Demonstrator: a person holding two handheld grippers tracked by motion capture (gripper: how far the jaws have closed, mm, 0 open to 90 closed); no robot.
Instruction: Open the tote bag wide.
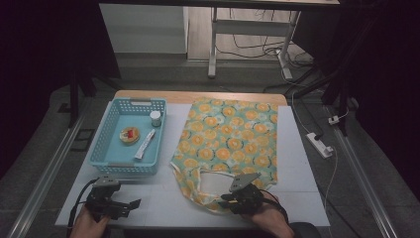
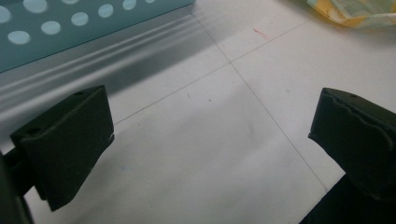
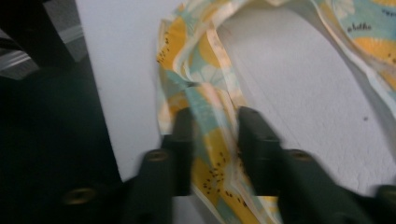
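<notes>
Right tool (image 1: 229, 200) pinched shut on the handle of the orange-print bag (image 1: 230, 141), at the surface's (image 1: 297, 163) near edge. Left tool (image 1: 132, 204) gapes wide, nothing in it, just before the blue basket (image 1: 106, 144) (jar, tube, round tin inside). Bag lies flat beside the basket.

- Fabric bag (image 3: 369, 32) — in the right gripper view, small dark lettering sits on a teal patch at the far right; it looks like "hothe", though too blurred to be sure.
- Items in the blue basket (image 1: 101, 144), far left — any labels are too small to read.
</notes>
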